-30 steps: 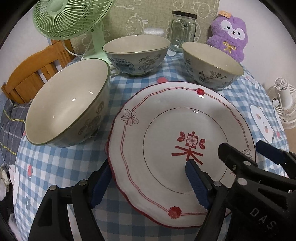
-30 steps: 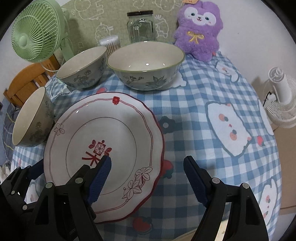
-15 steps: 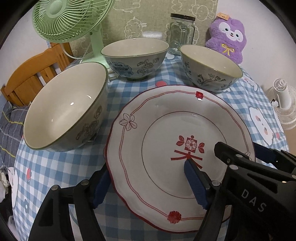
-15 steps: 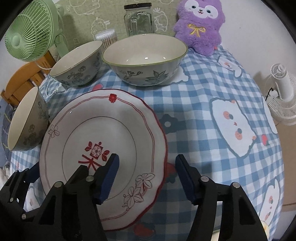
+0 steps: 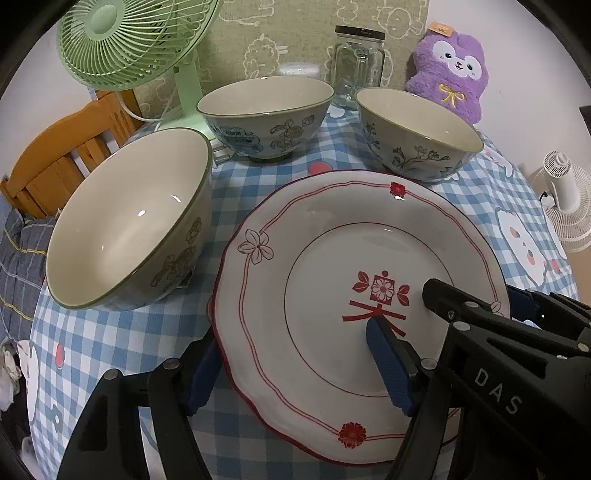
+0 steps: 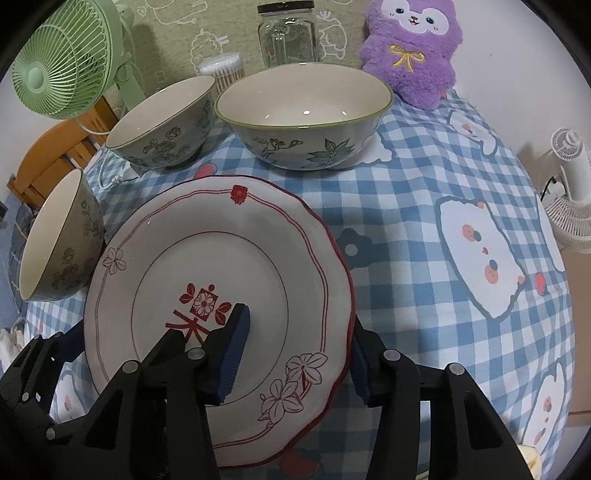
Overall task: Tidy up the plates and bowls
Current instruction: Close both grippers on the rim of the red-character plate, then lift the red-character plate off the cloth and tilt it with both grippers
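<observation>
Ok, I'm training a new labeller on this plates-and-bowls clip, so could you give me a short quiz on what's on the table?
1. How many bowls stand on the checked tablecloth?
2. True or false: the glass jar has no lid.
3. The left gripper straddles: A) the plate rim; B) a bowl's rim; C) nothing at all.
Key: 1. Three. 2. False: the glass jar wears a black lid. 3. A: one finger over the plate, one outside its rim.
</observation>
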`<state>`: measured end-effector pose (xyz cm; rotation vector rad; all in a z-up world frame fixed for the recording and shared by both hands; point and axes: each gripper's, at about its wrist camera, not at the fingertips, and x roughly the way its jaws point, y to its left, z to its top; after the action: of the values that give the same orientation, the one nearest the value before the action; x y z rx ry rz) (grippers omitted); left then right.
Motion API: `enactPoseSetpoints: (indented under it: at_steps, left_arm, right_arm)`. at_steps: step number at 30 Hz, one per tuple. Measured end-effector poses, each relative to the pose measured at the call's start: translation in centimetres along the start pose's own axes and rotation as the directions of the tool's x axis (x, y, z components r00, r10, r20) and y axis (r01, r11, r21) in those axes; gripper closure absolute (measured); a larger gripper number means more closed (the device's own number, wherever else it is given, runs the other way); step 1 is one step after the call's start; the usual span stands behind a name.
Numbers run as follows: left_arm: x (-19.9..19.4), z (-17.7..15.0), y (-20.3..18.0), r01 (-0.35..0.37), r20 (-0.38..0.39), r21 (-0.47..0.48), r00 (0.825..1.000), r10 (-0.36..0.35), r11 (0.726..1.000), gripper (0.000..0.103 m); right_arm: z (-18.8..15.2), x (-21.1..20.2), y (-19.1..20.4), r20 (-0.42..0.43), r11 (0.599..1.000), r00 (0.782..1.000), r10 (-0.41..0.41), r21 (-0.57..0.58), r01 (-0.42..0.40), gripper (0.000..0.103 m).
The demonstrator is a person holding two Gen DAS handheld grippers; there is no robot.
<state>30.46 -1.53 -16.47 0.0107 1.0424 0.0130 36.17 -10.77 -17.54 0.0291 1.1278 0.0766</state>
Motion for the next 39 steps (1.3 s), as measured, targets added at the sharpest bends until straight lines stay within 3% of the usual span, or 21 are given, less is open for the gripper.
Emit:
enactPoseSetpoints:
  at_steps: [9, 13, 27, 39]
  left_arm:
    - [-0.5, -0.1, 0.5, -0.019, -0.011, 0.002, 1.0, 0.019, 1.0, 0.042]
    - [-0.5, 0.3, 1.7, -0.034, -0.012, -0.043, 0.999, 0.034, 0.998, 0.064]
    - [-1.8, -0.5, 1.0, -0.07, 0.034, 0.029, 0.997, 0.069, 0.997, 0.066]
    - [-2.5, -1.1, 1.2, -0.057, 0.044, 0.005, 0.997, 0.056, 0.998, 0.067]
  right_arm:
    - [-0.2, -0.3, -0.2, 0.019, 1.0, 1.0, -0.016, -0.009, 0.016, 0.06]
    - [-0.5, -0.7, 0.2, 0.038, 0.998, 0.998, -0.041, -0.038, 0.042, 0.062]
    - [-1.1, -2.1, 0.1, 0.064, 0.996, 0.995, -0.081, -0.031, 0.083, 0.069]
    - [-2.0, -3.6, 0.6, 0.102, 0.993, 0.989, -0.106, -0.043, 0.111, 0.072]
